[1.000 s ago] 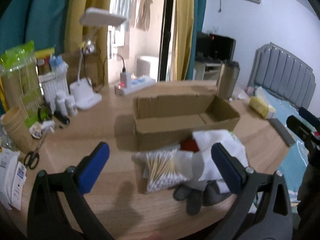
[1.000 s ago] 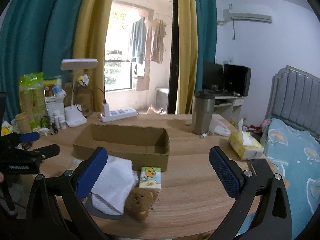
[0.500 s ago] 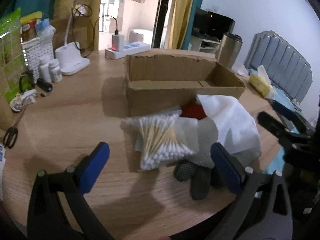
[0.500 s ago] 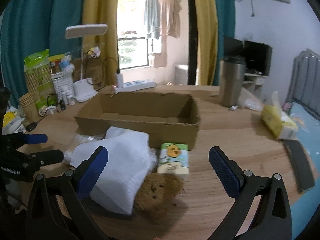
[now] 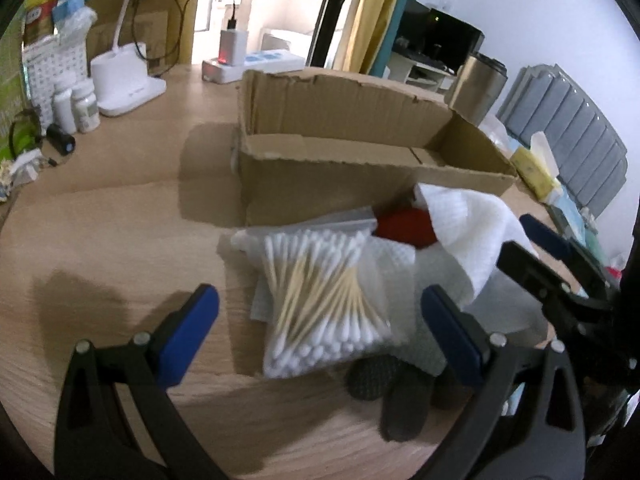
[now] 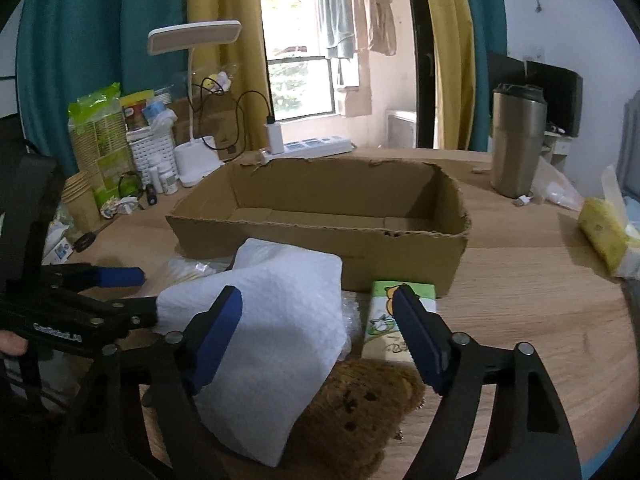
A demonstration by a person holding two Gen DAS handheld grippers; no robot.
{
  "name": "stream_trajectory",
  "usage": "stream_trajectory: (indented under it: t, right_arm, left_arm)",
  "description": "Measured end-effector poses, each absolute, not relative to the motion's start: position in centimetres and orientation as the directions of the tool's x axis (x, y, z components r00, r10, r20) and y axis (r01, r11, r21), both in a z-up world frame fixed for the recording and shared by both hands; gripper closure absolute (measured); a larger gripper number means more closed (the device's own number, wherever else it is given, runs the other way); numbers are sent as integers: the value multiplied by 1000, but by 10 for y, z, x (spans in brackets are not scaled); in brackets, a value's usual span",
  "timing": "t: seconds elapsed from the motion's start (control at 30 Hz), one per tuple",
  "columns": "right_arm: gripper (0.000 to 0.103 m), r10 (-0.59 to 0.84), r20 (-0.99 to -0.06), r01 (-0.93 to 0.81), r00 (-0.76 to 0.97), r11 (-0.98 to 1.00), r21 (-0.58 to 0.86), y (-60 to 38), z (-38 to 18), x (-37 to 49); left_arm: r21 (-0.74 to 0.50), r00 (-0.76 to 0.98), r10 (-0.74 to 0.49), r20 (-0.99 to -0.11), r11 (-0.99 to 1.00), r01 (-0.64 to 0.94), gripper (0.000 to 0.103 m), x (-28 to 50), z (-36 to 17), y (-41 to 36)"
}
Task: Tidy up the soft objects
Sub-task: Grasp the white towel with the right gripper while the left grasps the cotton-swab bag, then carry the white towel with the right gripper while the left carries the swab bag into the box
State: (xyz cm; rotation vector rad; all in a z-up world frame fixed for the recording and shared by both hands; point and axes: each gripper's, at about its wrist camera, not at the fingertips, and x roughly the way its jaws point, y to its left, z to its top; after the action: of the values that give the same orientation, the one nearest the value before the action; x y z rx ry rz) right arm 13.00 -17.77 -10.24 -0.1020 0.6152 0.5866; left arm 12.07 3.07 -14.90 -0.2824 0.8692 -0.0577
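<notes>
An open cardboard box stands empty on the wooden table; it also shows in the right wrist view. In front of it lies a pile: a bag of cotton swabs, a red soft item, a white folded cloth, grey gloves, a brown plush bear and a green tissue pack. My left gripper is open, low over the swab bag. My right gripper is open, just above the white cloth and the bear.
A steel tumbler, a yellow tissue pack, a white lamp, a power strip and bottles and a basket ring the box. The table's front edge is near the pile.
Both grippers have moved down and closer to the pile. The left now hangs over the swab bag, the right over the white cloth and bear. Both stay open.
</notes>
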Motion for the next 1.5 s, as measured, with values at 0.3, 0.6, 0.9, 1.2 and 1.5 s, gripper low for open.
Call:
stream_trajectory:
  t: [0.3, 0.6, 0.9, 1.2, 1.5]
  right_arm:
    - [69, 531, -581, -602, 617, 794, 86, -172, -107, 123]
    - [87, 555, -514, -610, 654, 789, 74, -181, -86, 113]
    - [87, 548, -439, -591, 712, 805, 46, -200, -55, 105]
    - [87, 515, -395, -553, 761, 833, 21, -217, -36, 111]
    - [86, 480, -371, -514, 795, 858, 8, -231, -28, 131]
  left_arm:
    - [-312, 633, -192, -750, 947, -82, 40, 121, -156, 34]
    - [-316, 654, -195, -731, 946, -71, 52, 112, -148, 36]
    - [-299, 719, -185, -670, 954, -33, 53, 99, -118, 36]
    - [-274, 780, -158, -606, 962, -18, 53, 91, -89, 40]
    - [-228, 823, -108, -558, 973, -28, 53, 104, -78, 46]
